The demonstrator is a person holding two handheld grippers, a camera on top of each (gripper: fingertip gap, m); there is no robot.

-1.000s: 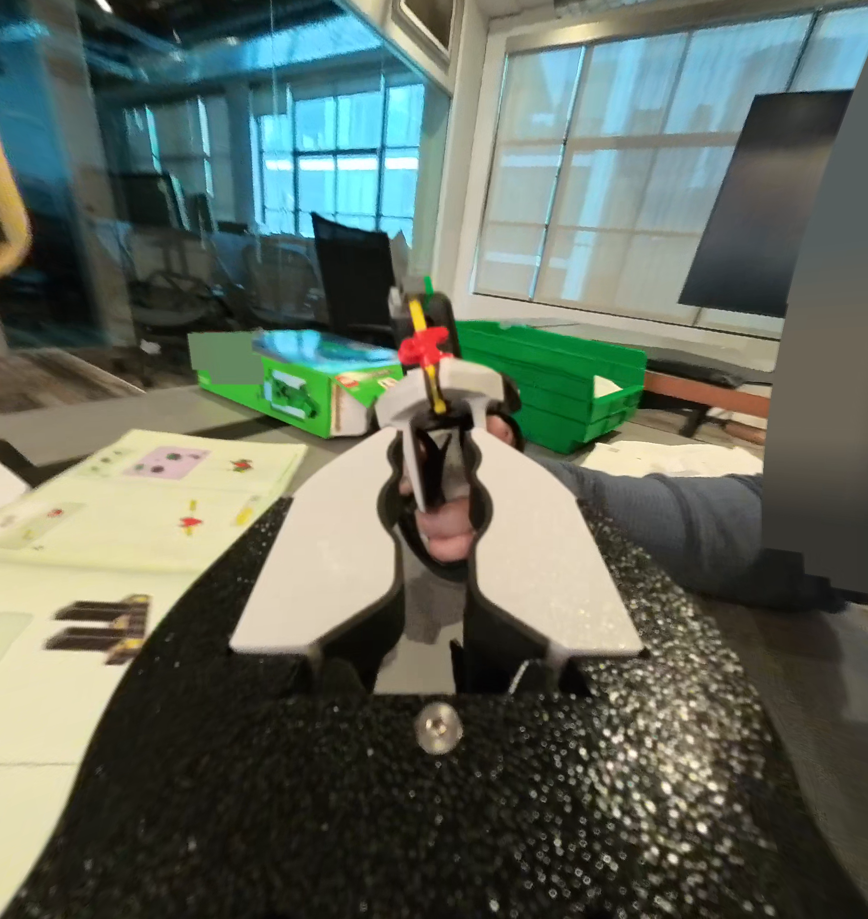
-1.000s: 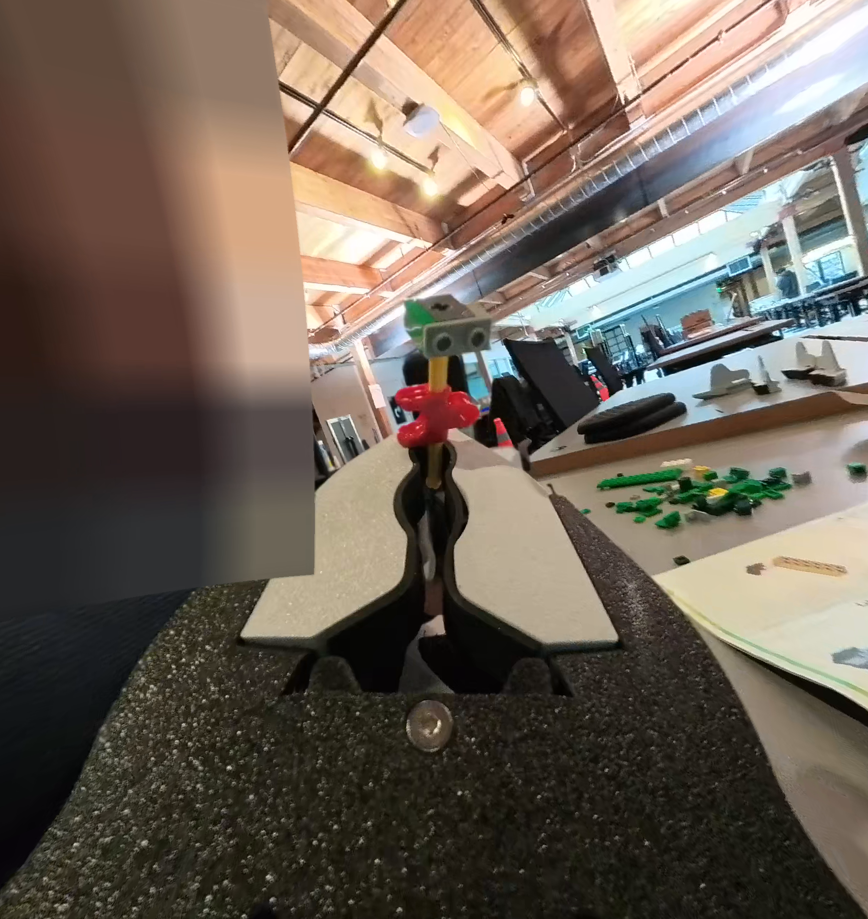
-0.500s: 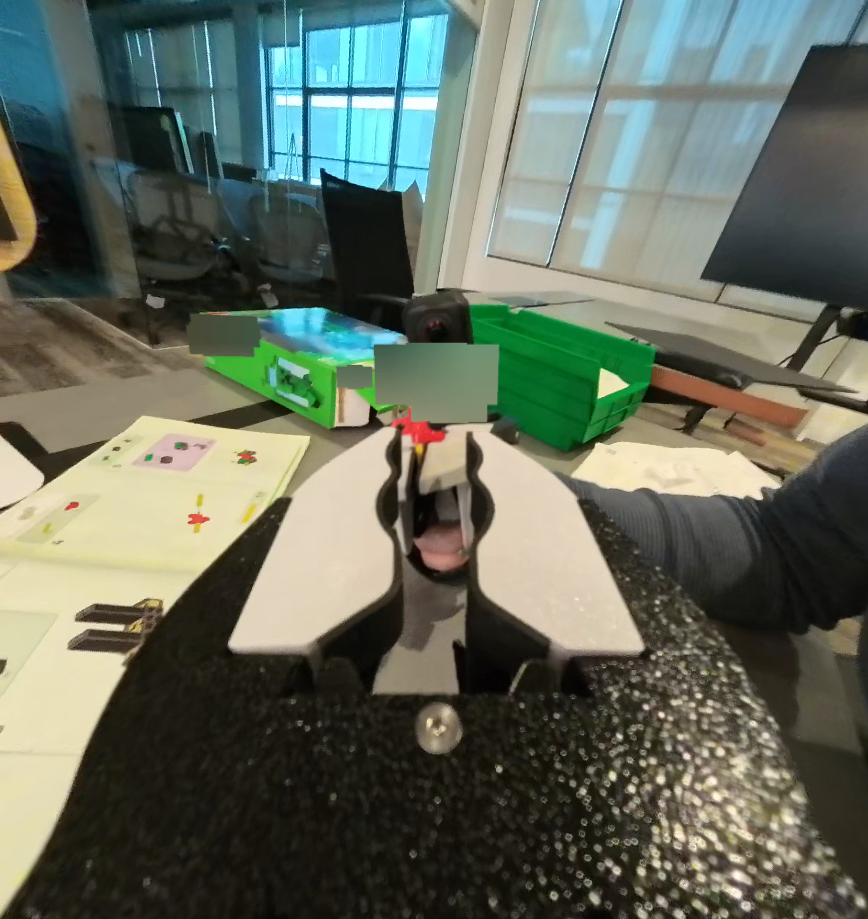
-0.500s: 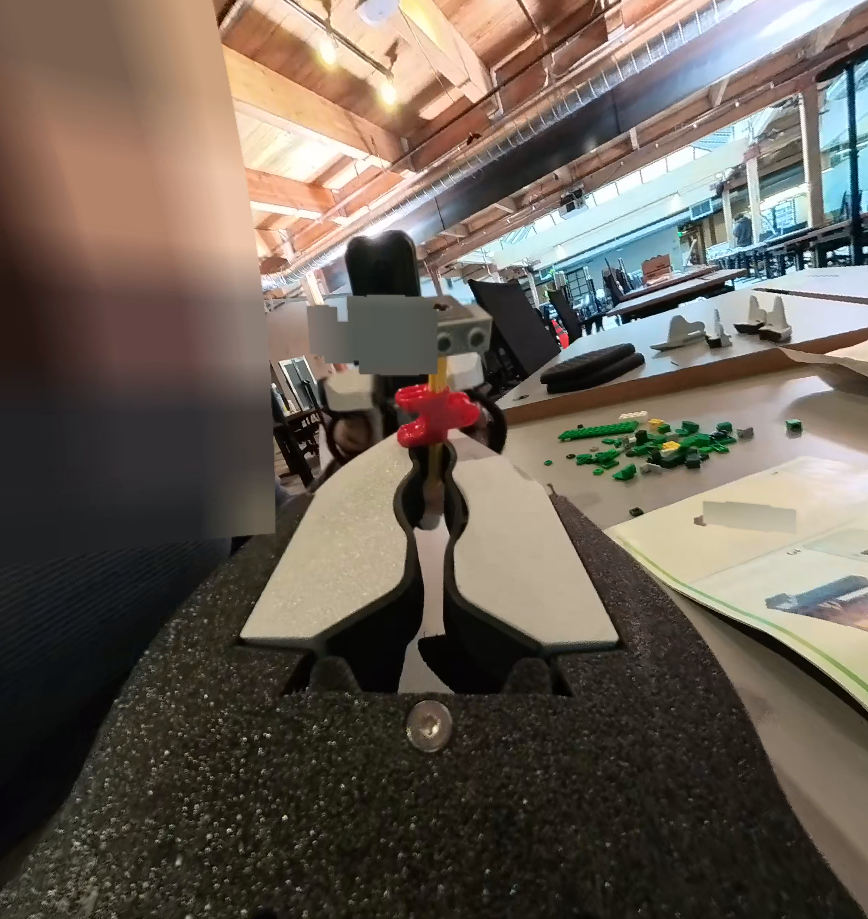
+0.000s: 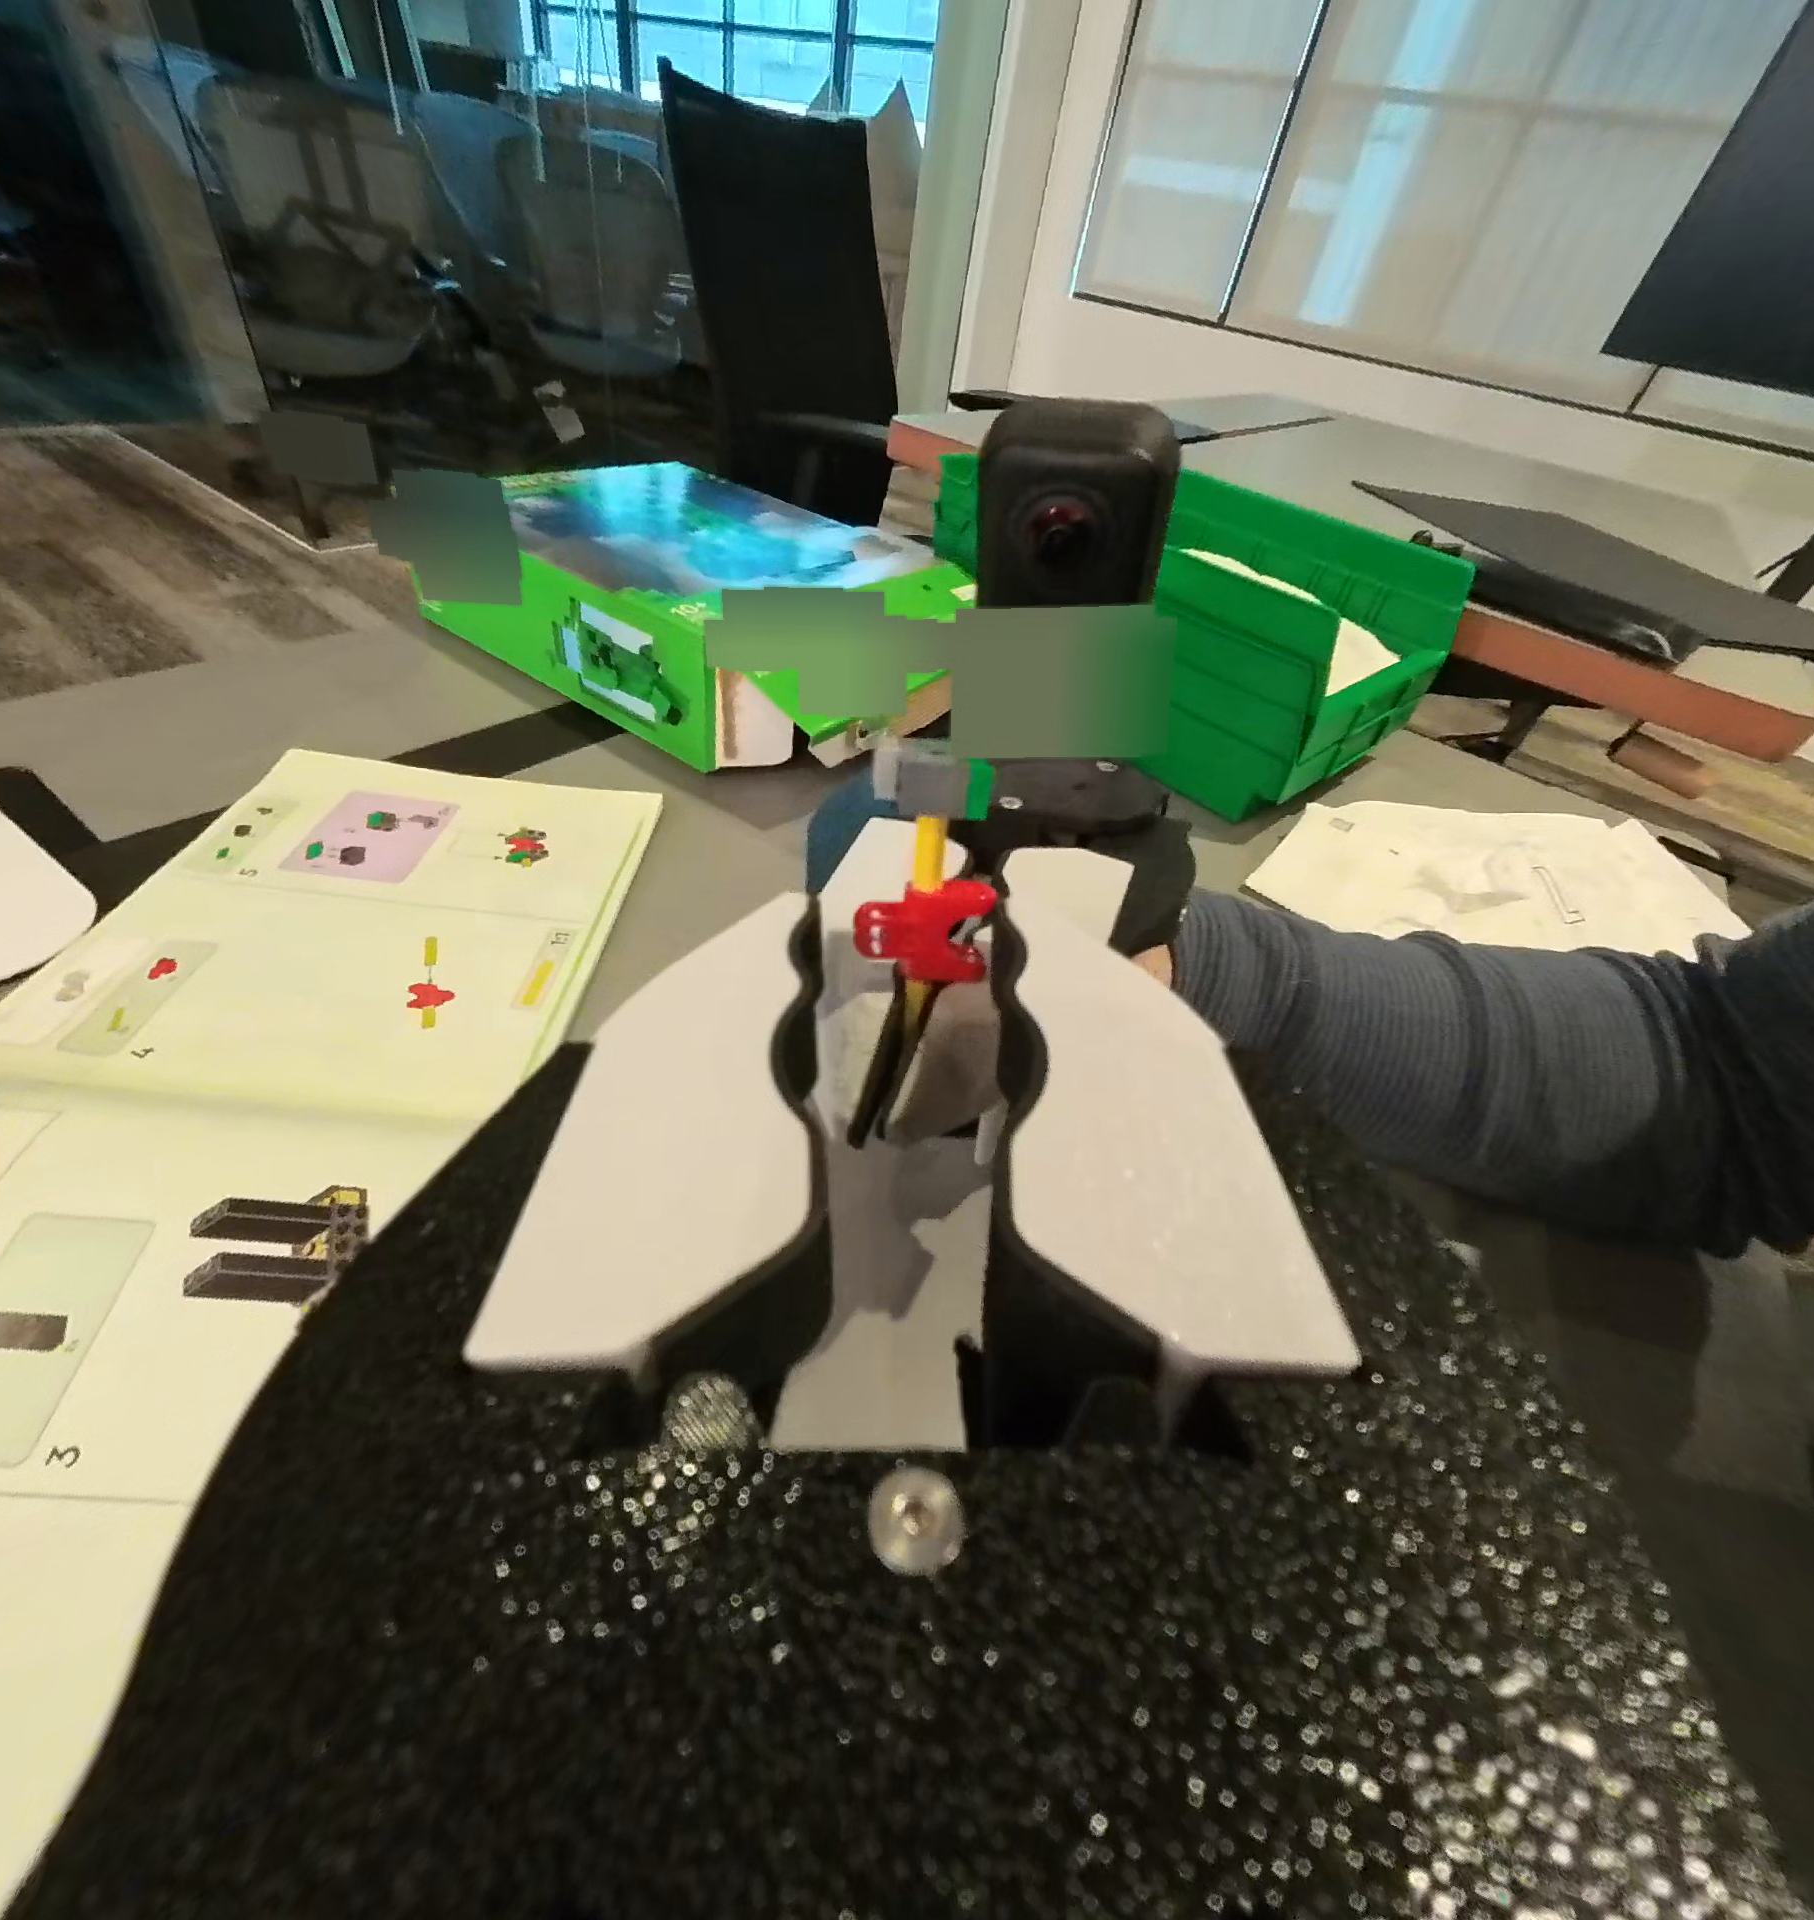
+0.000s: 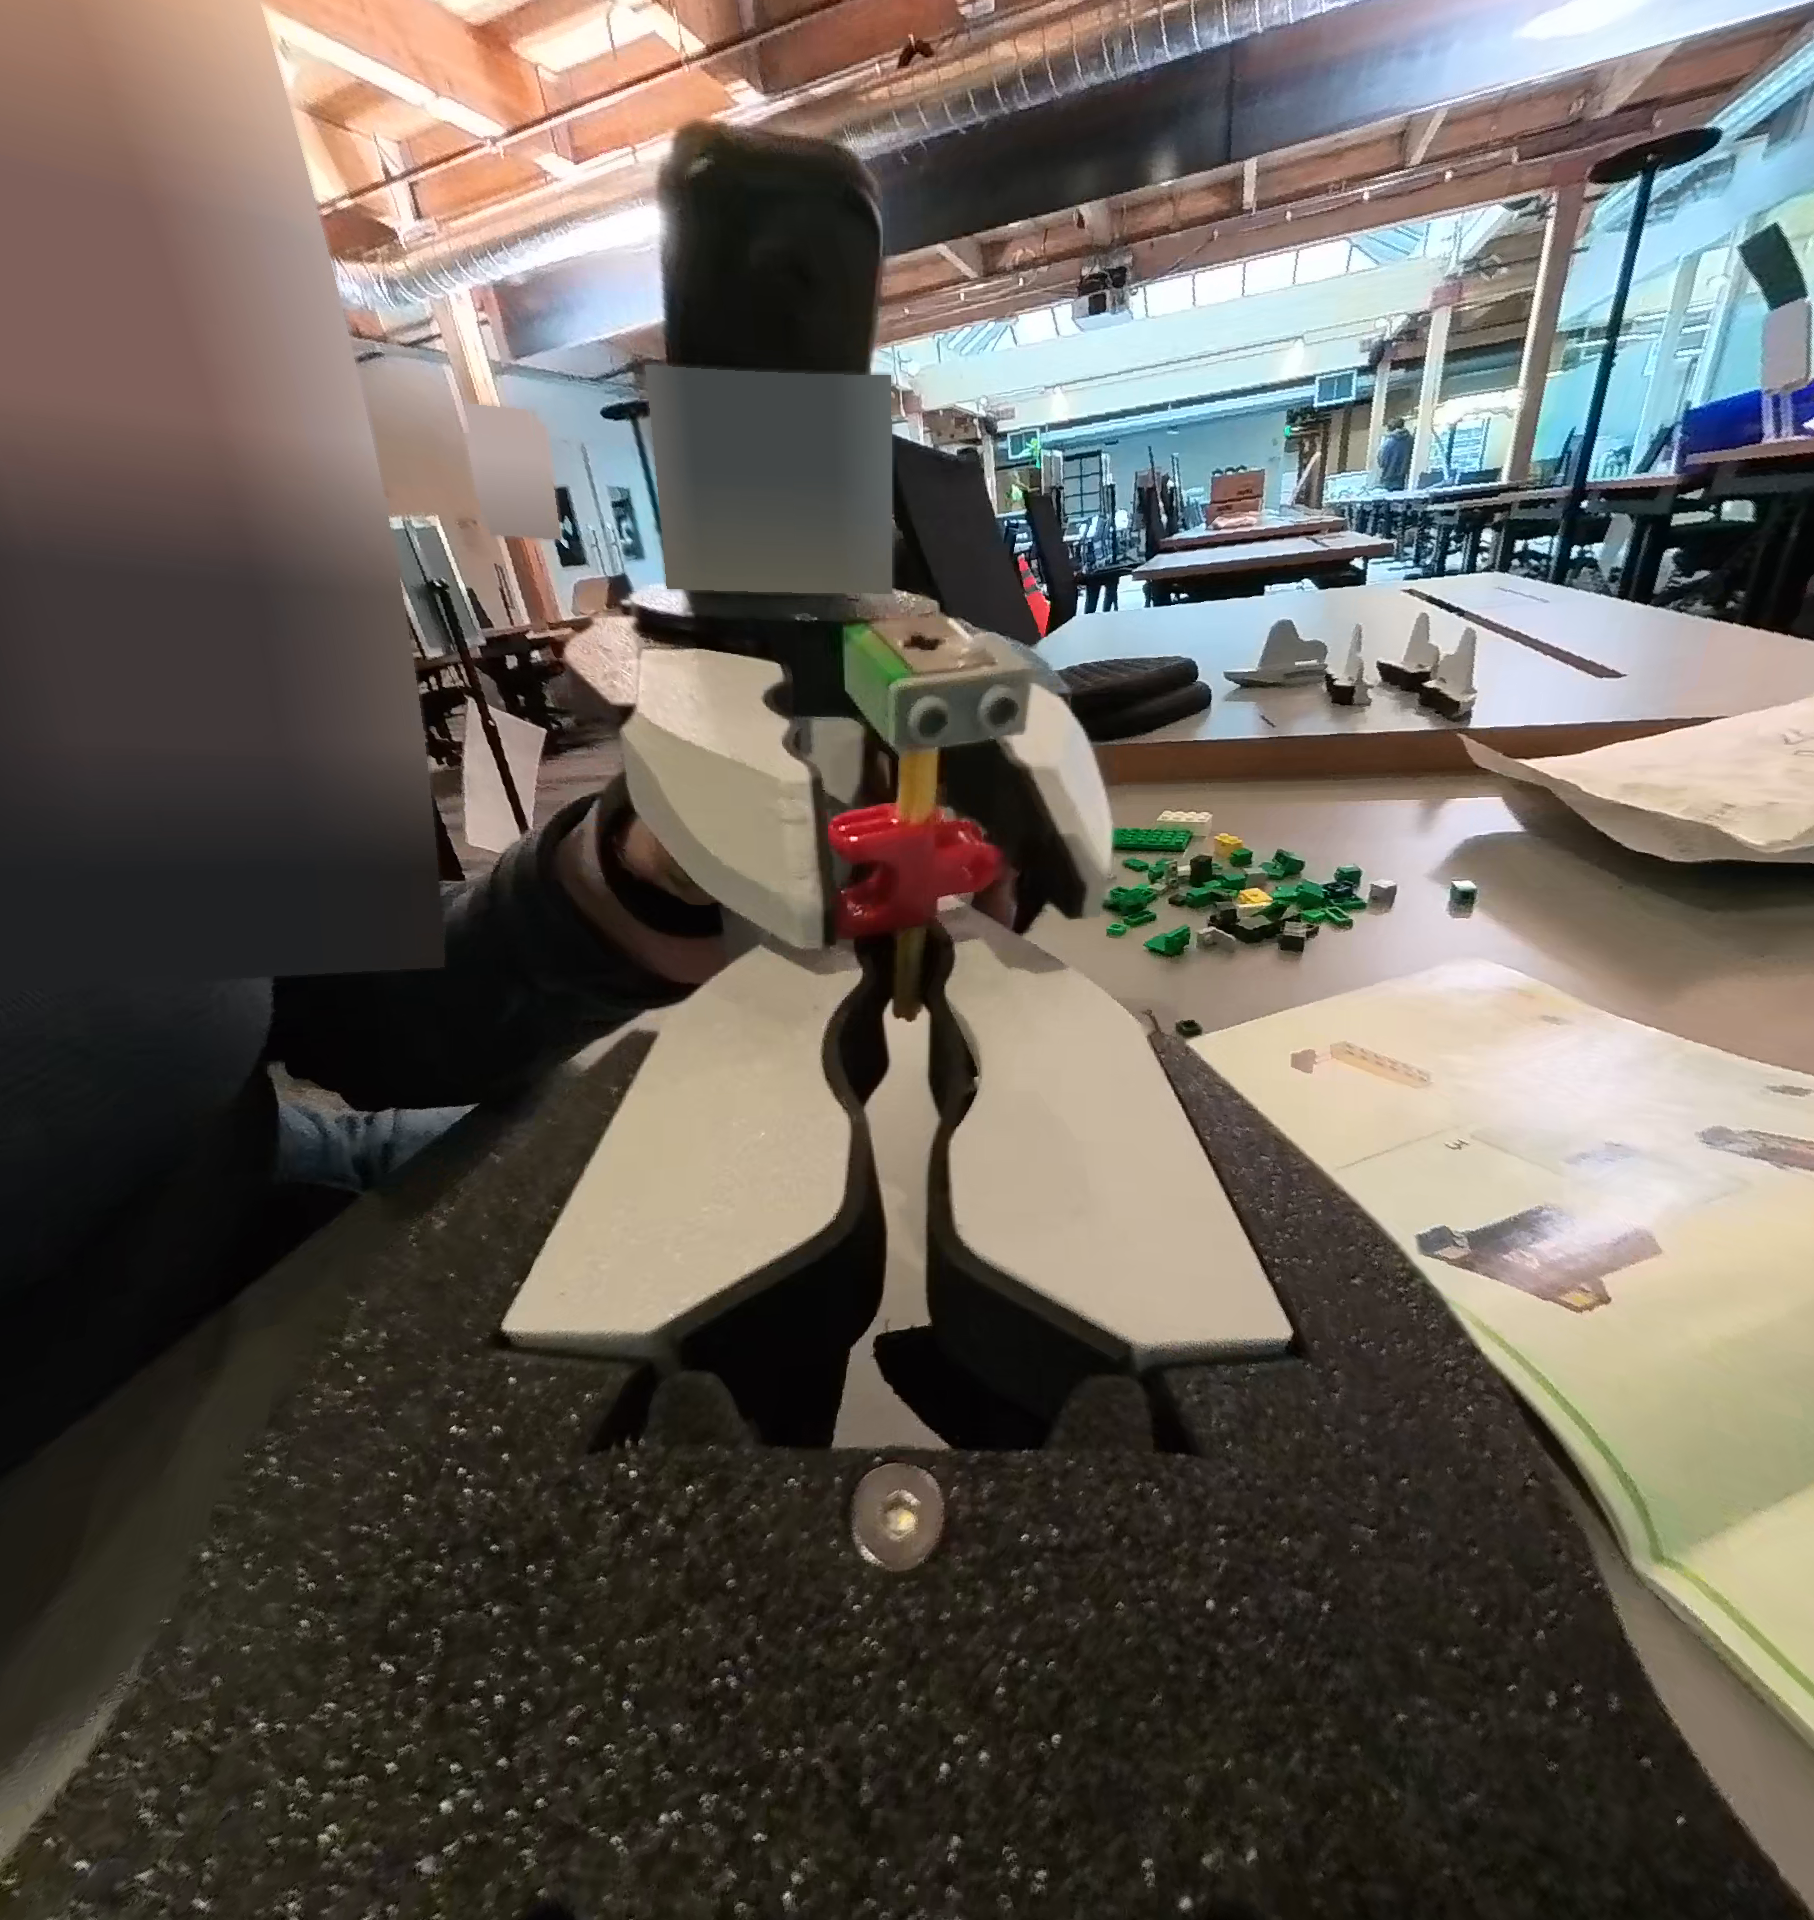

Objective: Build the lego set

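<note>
My right gripper is shut on the lower end of a yellow axle and holds it upright above the table. A red connector sits on the axle. A grey brick with two round holes and a green piece sit on top. My left gripper faces it, jaws open, one fingertip on each side of the red connector. In the right wrist view the left gripper straddles the assembly, one finger against the connector. The right gripper shows end-on in the left wrist view.
An open instruction booklet lies on the grey table; it also shows in the right wrist view. A green set box and a green bin stand behind. A pile of loose bricks lies farther back. A sleeve crosses on the right. There is about 4 cm between the tips of the two grippers.
The two grippers have come together. The left jaws have widened a little and now stand on either side of the red connector. The right gripper has tilted down, still holding the axle.
</note>
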